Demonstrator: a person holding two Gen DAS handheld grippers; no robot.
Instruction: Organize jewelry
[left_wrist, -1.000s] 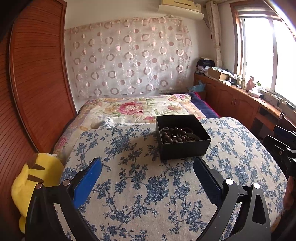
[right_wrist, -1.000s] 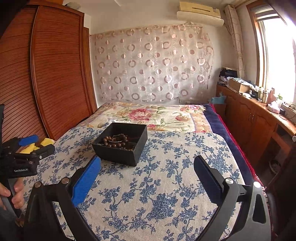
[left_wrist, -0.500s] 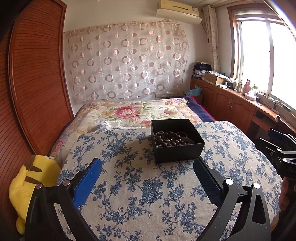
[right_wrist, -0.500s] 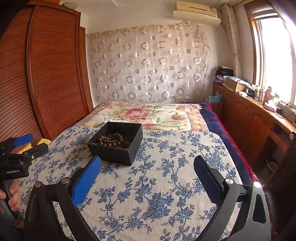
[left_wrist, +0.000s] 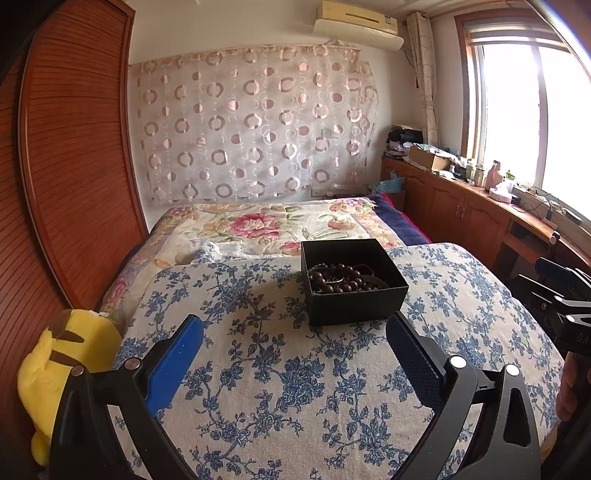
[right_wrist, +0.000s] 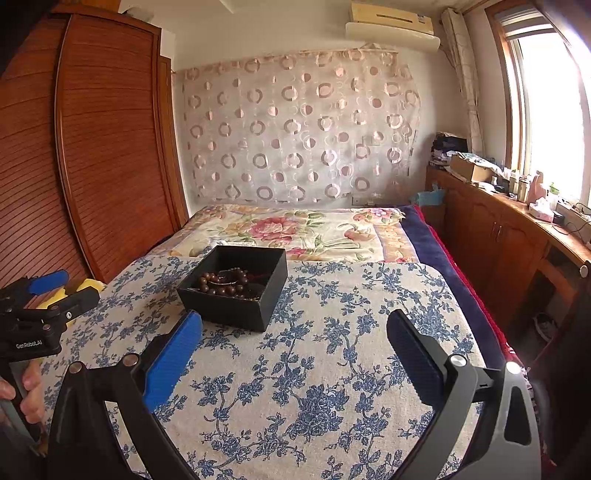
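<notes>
A black open box (left_wrist: 352, 282) (right_wrist: 236, 286) sits on the blue-flowered cloth (left_wrist: 288, 369) (right_wrist: 332, 350) over the bed. Inside it lie dark brown bead bracelets (left_wrist: 341, 280) (right_wrist: 225, 282). My left gripper (left_wrist: 293, 338) is open and empty, held back from the box, whose near wall is between and beyond its fingertips. My right gripper (right_wrist: 293, 336) is also open and empty; the box stands ahead and left of its middle. The other gripper shows at each view's edge, the right gripper (left_wrist: 561, 295) and the left gripper (right_wrist: 37, 302), held by a hand (right_wrist: 26, 391).
A yellow plush toy (left_wrist: 59, 369) lies at the bed's left edge by the wooden wardrobe (left_wrist: 74, 166). A floral quilt (left_wrist: 280, 225) covers the far half of the bed. A cluttered wooden counter (left_wrist: 480, 192) runs under the window on the right.
Both views have tilted upward and drawn back slightly, so the box sits a little lower and farther from the fingertips. Both grippers stay open and empty.
</notes>
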